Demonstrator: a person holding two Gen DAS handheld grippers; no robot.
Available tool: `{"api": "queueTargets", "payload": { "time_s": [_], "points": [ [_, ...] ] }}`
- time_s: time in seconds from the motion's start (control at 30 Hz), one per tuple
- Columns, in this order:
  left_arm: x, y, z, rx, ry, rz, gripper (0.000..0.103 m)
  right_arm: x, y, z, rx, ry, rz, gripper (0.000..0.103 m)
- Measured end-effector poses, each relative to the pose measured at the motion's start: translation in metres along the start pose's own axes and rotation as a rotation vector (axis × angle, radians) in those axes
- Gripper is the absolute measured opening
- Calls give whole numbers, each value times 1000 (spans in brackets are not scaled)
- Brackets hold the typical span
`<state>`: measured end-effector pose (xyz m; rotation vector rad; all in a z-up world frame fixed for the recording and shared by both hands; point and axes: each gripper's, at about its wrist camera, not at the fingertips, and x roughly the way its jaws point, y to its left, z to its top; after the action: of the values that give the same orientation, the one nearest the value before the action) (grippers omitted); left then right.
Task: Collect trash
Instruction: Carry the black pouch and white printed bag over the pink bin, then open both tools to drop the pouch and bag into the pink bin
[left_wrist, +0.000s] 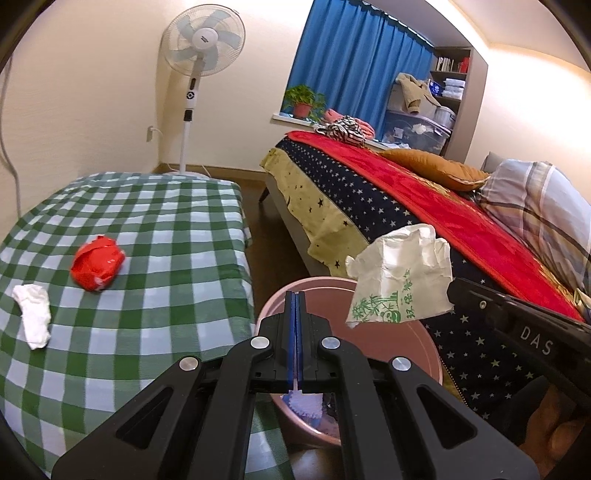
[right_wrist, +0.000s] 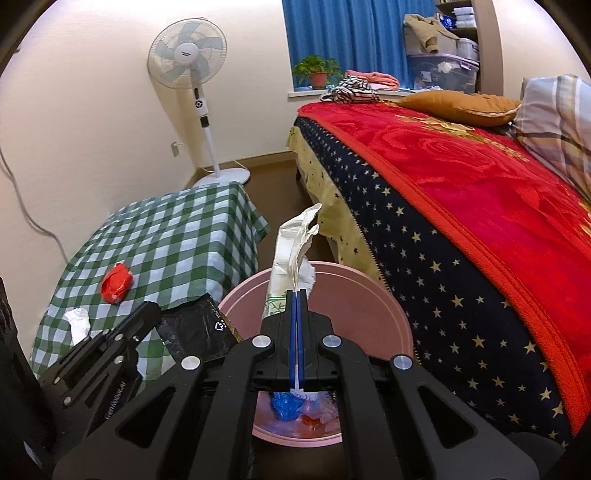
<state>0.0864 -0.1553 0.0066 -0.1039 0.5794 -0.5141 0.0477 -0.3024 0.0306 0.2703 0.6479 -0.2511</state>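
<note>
My right gripper (right_wrist: 296, 293) is shut on a crumpled white paper bag with green print (right_wrist: 291, 258) and holds it above the pink trash bin (right_wrist: 369, 295). The bag (left_wrist: 400, 277) and the bin (left_wrist: 424, 347) also show in the left wrist view. My left gripper (left_wrist: 295, 295) is shut with nothing between its fingers, over the bin's left rim. A red crumpled wrapper (left_wrist: 98, 266) and a white tissue (left_wrist: 33, 315) lie on the green checked table (left_wrist: 166, 240). A black plastic bag (right_wrist: 195, 328) lies at the table's near corner.
The bin holds blue, red and clear trash (right_wrist: 299, 410). A bed with a red blanket (right_wrist: 480, 192) stands right of the bin. A standing fan (left_wrist: 201, 55) is in the far corner behind the table. Dark floor runs between table and bed.
</note>
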Motion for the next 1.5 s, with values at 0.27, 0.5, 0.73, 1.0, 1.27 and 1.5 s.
{"api": "queueTargets", "payload": {
  "time_s": [0.27,0.5,0.73,1.0,1.27,1.5],
  "points": [
    [16,-5,-2,2,16,-22,0,4,-6,0,22,-1,-38,0],
    [25,-7,-2,2,29,-44,0,6,-11,0,37,-1,-54,0],
    [30,-9,-1,-3,40,-71,0,6,-14,0,47,-1,-66,0],
    [30,-2,-2,-4,55,-94,33,7,-24,0,96,3,-72,17],
    [9,14,2,-19,26,-49,35,-3,-18,-1,68,-41,-59,42],
    [-11,29,4,-33,2,-12,35,-15,-5,-4,10,-84,-56,42]
  ]
}}
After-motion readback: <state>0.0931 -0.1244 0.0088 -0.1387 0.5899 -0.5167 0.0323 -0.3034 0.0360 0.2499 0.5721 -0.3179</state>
